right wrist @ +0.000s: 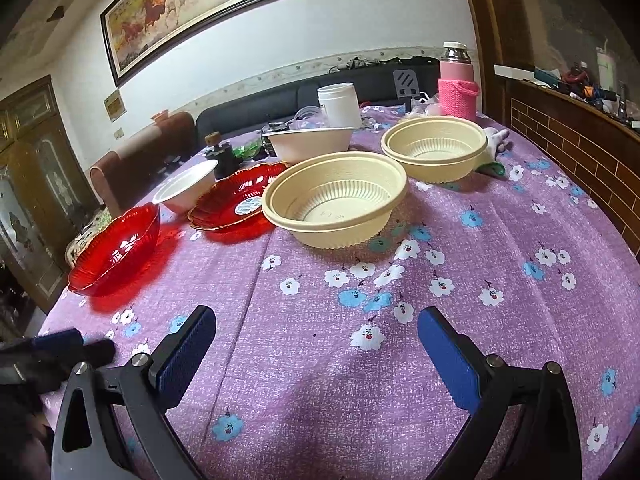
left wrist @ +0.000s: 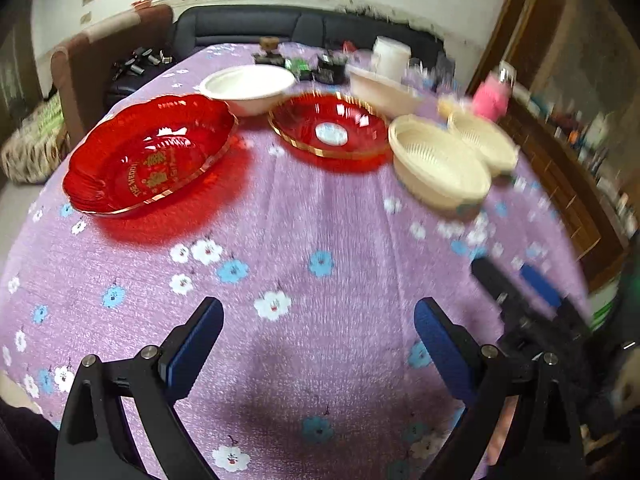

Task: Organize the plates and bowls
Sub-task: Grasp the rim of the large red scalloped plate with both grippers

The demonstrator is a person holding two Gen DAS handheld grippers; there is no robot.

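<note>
Two claws, left claw [left wrist: 318, 344] and right claw [right wrist: 316, 354], hanging released and empty over the desk [right wrist: 500, 240]; red plates [left wrist: 150, 156] left, cream ribbed bowls [right wrist: 336, 200] right, unstacked, probably awaiting sorting by kind.

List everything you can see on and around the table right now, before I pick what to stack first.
Red scalloped plates: 2, translucent red with gold rims, table's left side; farther one bears a white sticker.
White bowls: 2, behind the red plates; second further right.
Cream ribbed bowls: 2, right of centre; farther one near the back.
White jar: 1, back of table.
Pink flask: 1, knitted sleeve, back right.
Tablecloth: purple, floral.
Sofa: dark, behind table.
Horse painting: on wall.
Left gripper: open, empty.
Right gripper: open, empty.
</note>
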